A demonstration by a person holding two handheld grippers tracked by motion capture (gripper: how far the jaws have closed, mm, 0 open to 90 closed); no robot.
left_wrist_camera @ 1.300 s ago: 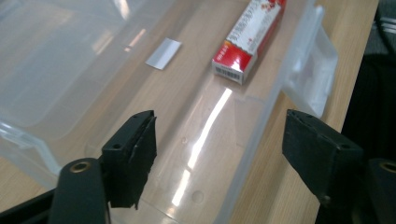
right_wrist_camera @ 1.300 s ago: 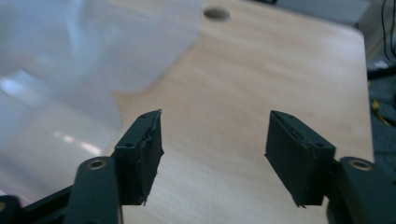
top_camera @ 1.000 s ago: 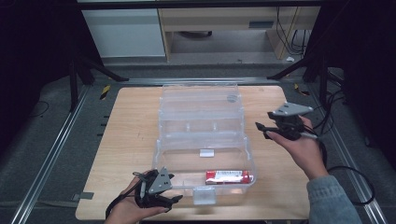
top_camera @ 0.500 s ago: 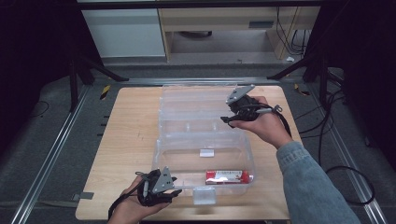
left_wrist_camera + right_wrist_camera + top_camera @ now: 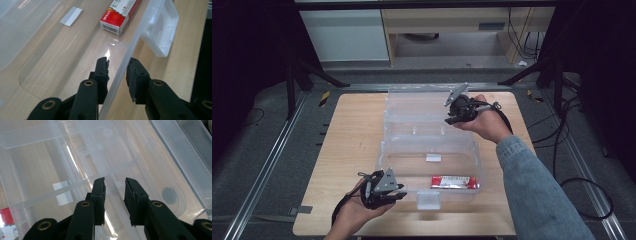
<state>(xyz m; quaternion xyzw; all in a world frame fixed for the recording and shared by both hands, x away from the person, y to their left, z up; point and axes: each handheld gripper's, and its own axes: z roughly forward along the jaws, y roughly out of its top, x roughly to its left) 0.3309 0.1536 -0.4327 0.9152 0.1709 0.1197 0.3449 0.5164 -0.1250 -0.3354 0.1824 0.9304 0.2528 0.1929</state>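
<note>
The clear plastic organiser box point(image 5: 427, 145) lies open on the wooden tabletop point(image 5: 352, 135). My left claw point(image 5: 117, 72) pinches its near wall to steady it; my right claw point(image 5: 114, 187), jaws narrowing and gripping nothing, hovers above the far lid, presumably to close it.

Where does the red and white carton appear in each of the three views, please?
High view: red and white carton lies in the clear box's near tray, lower centre-right.
Left gripper view: top centre, beyond the jaws.
Right gripper view: bottom-left corner, seen through plastic.
Shared landmark: the white label on the tray floor.
</note>
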